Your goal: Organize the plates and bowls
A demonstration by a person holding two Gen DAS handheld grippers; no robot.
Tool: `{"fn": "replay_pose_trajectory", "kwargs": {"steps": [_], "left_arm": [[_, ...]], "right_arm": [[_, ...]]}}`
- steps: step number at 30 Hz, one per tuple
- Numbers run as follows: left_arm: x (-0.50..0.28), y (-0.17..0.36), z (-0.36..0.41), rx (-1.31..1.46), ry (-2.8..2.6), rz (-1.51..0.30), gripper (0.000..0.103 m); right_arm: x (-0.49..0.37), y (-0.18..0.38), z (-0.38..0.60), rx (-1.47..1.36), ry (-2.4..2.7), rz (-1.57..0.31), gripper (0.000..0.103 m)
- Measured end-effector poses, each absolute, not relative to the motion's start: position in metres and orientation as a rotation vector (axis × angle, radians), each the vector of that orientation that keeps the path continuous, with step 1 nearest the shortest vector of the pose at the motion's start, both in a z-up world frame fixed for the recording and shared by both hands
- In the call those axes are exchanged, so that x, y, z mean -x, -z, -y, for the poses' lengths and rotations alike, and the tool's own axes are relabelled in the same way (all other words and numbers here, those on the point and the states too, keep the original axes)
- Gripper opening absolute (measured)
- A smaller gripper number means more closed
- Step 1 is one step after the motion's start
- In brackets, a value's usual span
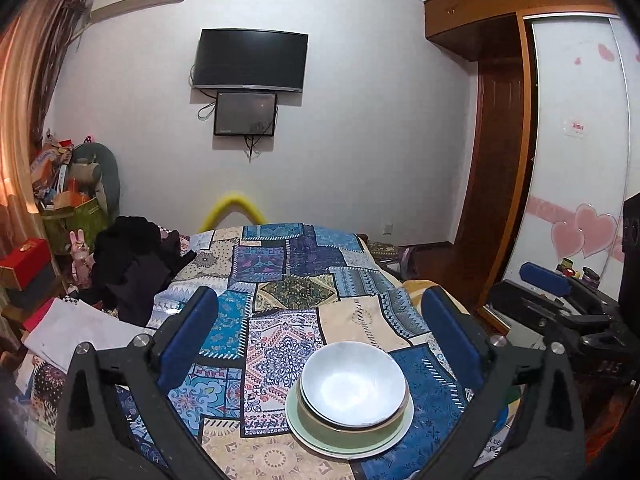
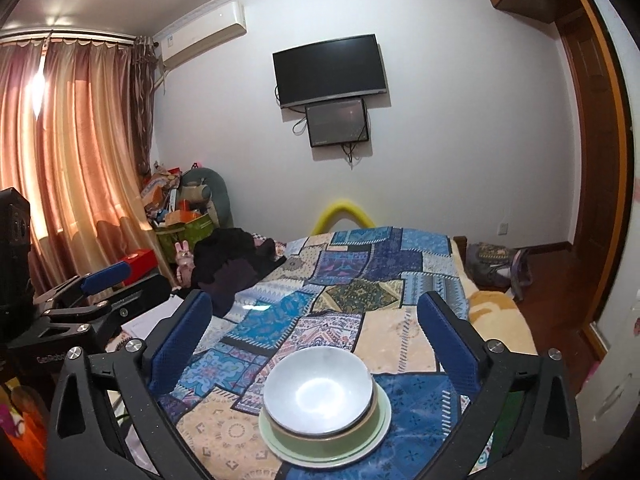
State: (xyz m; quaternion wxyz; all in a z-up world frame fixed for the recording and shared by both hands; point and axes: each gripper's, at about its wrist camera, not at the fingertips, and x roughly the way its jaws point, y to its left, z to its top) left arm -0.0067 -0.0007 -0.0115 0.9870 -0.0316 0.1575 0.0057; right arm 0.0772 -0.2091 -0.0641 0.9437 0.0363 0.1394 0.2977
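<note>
A stack of dishes stands on the patchwork cloth (image 1: 280, 304): a white bowl (image 1: 354, 384) sits inside a green bowl (image 1: 352, 432), on a pale green plate (image 1: 316, 440) over a white plate. The stack also shows in the right wrist view, with the white bowl (image 2: 318, 388) on top and the plates (image 2: 280, 444) below. My left gripper (image 1: 320, 312) is open and empty, held above and just behind the stack. My right gripper (image 2: 316, 312) is open and empty too, its fingers either side of the stack. The right gripper (image 1: 560, 292) shows at the right in the left wrist view.
The cloth (image 2: 360, 280) covers a bed. Dark clothes (image 1: 132, 264) lie at its left side. Boxes and bags (image 1: 68, 184) pile up by the curtain (image 2: 80, 140). A television (image 1: 250, 60) hangs on the far wall. A wardrobe (image 1: 568, 140) stands at the right.
</note>
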Motion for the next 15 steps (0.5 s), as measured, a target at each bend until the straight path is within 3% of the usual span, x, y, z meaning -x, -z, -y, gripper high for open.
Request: {"fn": "replay_pose_trajectory", "kwargs": {"steps": [15], "left_arm": [[0.0126, 0.0148, -0.0018, 0.079, -0.012, -0.316, 0.103]], "right_arm": [[-0.0734, 0.0669, 0.2099, -0.076, -0.606, -0.282, 0.102]]}}
